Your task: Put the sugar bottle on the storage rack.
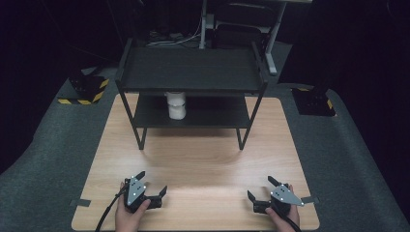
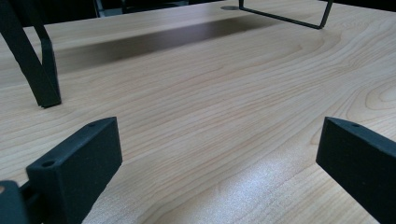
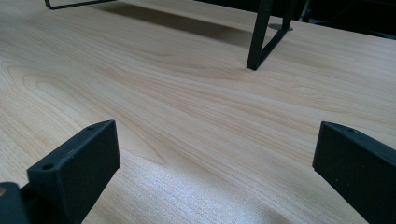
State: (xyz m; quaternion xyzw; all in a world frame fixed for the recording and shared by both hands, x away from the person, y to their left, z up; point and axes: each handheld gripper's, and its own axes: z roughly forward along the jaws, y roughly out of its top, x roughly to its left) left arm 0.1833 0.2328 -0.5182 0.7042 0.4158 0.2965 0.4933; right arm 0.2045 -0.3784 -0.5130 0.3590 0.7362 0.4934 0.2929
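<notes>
Near the front edge of the tabletop, your left claw and right claw both rest with jaws spread wide, holding nothing. A white jar stands on the rack's lower shelf, toward its left end. Approach it low, under the upper shelf. No writing is readable.

Two hand-held black two-jaw grippers, each topped by a grey plate.
The left gripper and right gripper have blocky matte jaws with small screw holes, white-dotted three-cornered plates and trailing black cables.
</notes>
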